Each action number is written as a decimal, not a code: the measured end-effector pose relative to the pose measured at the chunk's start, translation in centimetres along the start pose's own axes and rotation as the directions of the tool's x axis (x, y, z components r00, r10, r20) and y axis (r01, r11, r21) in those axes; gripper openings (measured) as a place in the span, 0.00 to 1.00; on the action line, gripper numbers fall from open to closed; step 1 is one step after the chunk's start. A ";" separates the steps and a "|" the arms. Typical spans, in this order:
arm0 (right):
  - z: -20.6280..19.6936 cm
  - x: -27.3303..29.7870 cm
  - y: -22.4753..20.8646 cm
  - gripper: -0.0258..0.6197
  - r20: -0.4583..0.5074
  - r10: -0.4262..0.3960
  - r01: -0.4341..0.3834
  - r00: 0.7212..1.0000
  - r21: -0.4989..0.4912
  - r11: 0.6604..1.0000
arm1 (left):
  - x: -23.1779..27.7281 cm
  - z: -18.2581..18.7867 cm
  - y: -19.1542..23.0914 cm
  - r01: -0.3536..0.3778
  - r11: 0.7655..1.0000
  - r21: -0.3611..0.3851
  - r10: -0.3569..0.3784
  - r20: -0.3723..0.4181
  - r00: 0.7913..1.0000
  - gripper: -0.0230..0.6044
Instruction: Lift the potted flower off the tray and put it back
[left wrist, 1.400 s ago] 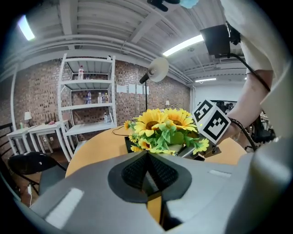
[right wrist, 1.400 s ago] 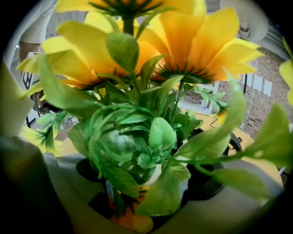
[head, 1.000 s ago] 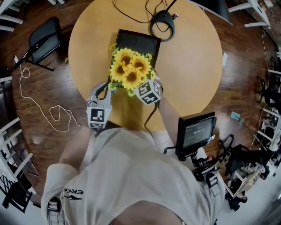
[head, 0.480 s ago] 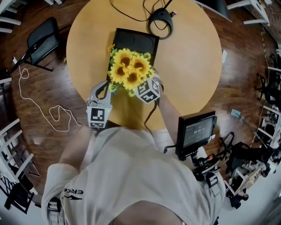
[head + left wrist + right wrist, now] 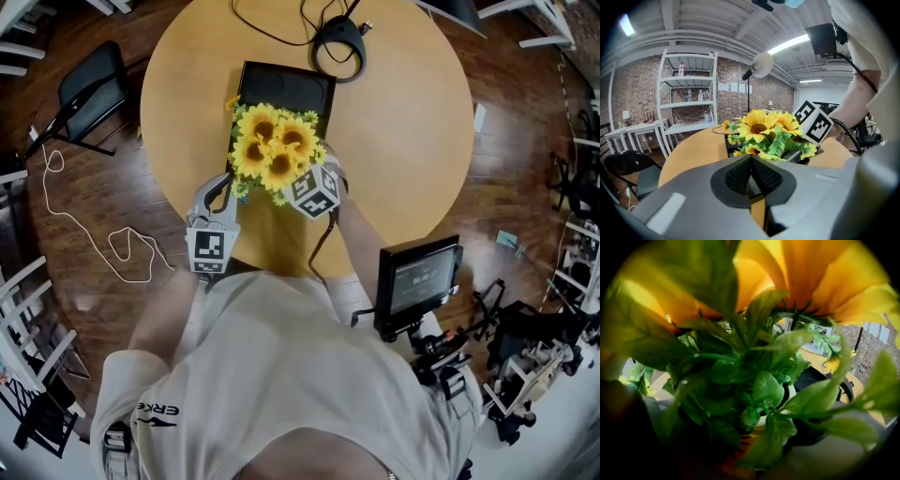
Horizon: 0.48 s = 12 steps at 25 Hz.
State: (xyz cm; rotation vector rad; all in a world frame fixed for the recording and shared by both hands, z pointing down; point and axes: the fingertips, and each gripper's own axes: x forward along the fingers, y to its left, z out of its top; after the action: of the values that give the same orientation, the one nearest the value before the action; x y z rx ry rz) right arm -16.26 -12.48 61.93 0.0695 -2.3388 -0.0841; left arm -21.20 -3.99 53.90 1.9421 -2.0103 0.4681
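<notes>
At the person's right side a small monitor (image 5: 417,279) on a stand is sitting off the table edge, out of the way; on the floor to the left a white cord (image 5: 103,239) is lying loose, well apart. The left gripper (image 5: 750,166) is hovering at the near rim of the round table (image 5: 403,122), its tongs pressed together on nothing and taking no part; just beside it the right gripper (image 5: 305,186) is reaching down into the foliage of the potted flower (image 5: 272,150), its tongs standing spread wide to either side of the white pot (image 5: 790,397); leaves are covering the pads, so I cannot tell whether they are bearing on the pot. The flower is sitting over the near end of the black tray (image 5: 300,89); the blooms are hiding whether the pot is resting there or hanging just clear. Judgement: the work is at a grip-or-release point, with either the lift or the letting-go left to do. Past the tray a black ring-shaped device (image 5: 337,42) with its cable is lying near the tray's far corner, apart from the flower; a black chair (image 5: 89,89) is standing beyond the table's left; only the flower's own leaves are crowding the right tongs.
</notes>
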 end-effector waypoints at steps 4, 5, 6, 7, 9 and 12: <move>0.1 0.1 0.0 0.85 0.005 0.006 -0.006 1.000 -0.003 1.000 | -0.2 0.1 0.1 -0.005 1.000 0.008 0.005 -0.003 1.000 0.04; 0.1 0.1 -0.1 0.85 0.005 0.007 -0.007 1.000 -0.005 1.000 | -0.2 0.1 0.1 -0.006 1.000 0.010 0.006 -0.003 1.000 0.04; 0.1 0.1 -0.1 0.85 0.006 0.007 -0.007 1.000 -0.005 1.000 | -0.2 0.1 0.1 -0.007 1.000 0.011 0.007 -0.003 1.000 0.04; 0.0 0.0 -0.1 0.85 0.007 0.008 -0.008 1.000 -0.004 1.000 | -0.2 0.2 0.0 -0.007 1.000 0.013 0.007 -0.003 1.000 0.04; -0.2 -0.2 -0.1 0.87 0.008 0.010 -0.010 1.000 0.005 1.000 | -0.4 0.2 -0.1 -0.008 1.000 0.016 0.008 -0.002 1.000 0.04; -0.4 -0.9 -0.1 0.88 0.017 0.001 -0.002 1.000 0.029 1.000 | -0.5 0.4 -0.2 -0.011 1.000 0.024 0.011 0.003 1.000 0.04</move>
State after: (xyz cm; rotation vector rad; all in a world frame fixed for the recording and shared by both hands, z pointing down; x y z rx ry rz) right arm -15.32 -12.55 61.54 0.0819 -2.3573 -0.0502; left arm -21.02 -3.69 53.36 1.9476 -2.0269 0.4944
